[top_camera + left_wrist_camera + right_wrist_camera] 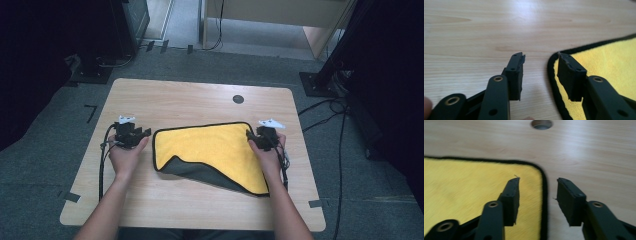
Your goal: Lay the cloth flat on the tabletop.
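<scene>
A yellow cloth point(210, 150) with a black hem lies folded on the wooden table point(200, 100), its dark grey underside turned up along the near edge. My left gripper point(134, 134) is open just off the cloth's left edge; in the left gripper view point(540, 72) its jaws straddle the hem point(551, 75), empty. My right gripper point(261, 137) is open at the cloth's far right corner; in the right gripper view point(537, 195) one jaw hovers over the yellow cloth point(469, 190) and the other over bare wood.
A round cable hole point(238, 99) sits in the table behind the cloth, also visible as the hole point(541, 123) at the top of the right gripper view. Black stands and cables point(330, 107) lie on the grey carpet around the table.
</scene>
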The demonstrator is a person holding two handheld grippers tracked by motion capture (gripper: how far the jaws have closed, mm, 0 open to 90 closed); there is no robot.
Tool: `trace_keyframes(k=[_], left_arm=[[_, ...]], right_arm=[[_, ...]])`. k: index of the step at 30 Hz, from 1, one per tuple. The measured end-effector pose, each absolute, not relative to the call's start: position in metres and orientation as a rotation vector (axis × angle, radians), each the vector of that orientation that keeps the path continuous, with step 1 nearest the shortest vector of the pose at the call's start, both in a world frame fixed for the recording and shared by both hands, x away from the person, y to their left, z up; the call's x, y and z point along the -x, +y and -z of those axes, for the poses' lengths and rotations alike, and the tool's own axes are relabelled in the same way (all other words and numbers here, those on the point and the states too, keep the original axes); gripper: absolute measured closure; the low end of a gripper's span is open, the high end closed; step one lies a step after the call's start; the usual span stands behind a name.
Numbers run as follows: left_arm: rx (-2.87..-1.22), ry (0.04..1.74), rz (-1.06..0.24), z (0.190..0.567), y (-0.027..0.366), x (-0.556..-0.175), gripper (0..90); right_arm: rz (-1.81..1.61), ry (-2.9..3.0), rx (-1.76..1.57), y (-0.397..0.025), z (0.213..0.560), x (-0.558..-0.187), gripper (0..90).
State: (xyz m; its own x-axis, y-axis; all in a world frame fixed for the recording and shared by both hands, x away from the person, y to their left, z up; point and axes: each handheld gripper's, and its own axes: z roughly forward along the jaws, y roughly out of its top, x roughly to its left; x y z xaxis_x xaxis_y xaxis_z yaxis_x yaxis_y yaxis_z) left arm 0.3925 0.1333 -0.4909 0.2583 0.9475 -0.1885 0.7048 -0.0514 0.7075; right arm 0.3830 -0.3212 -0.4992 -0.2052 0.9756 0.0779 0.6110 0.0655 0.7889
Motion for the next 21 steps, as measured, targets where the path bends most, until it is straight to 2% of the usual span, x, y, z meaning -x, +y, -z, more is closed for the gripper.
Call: trace_keyframes(k=[5,8,12,15,17,21], left_arm=[[-1.908,1.504,-0.449,0.504,0.117,-0.393,54.9],[-1.958,1.47,-0.539,0.508,0.107,-0.389,56.5],[-1.963,1.434,-0.529,0.509,0.106,-0.39,74.6],[-1.957,1.423,-0.541,0.51,0.107,-0.396,82.2],[-1.987,1.409,-0.587,0.51,0.102,-0.404,86.5],[-1.994,1.404,-0.63,0.511,0.09,-0.428,87.3]], right_arm=[[-0.963,1.861,-1.653,-0.338,0.501,-0.41,58.5],[-0.898,1.94,-1.616,-0.332,0.509,-0.422,58.7],[-0.919,1.942,-1.594,-0.323,0.517,-0.43,63.8],[-0.902,1.938,-1.561,-0.318,0.518,-0.43,77.8],[-0.85,1.93,-1.534,-0.315,0.517,-0.429,83.9],[-0.808,1.89,-1.568,-0.317,0.517,-0.427,85.2]])
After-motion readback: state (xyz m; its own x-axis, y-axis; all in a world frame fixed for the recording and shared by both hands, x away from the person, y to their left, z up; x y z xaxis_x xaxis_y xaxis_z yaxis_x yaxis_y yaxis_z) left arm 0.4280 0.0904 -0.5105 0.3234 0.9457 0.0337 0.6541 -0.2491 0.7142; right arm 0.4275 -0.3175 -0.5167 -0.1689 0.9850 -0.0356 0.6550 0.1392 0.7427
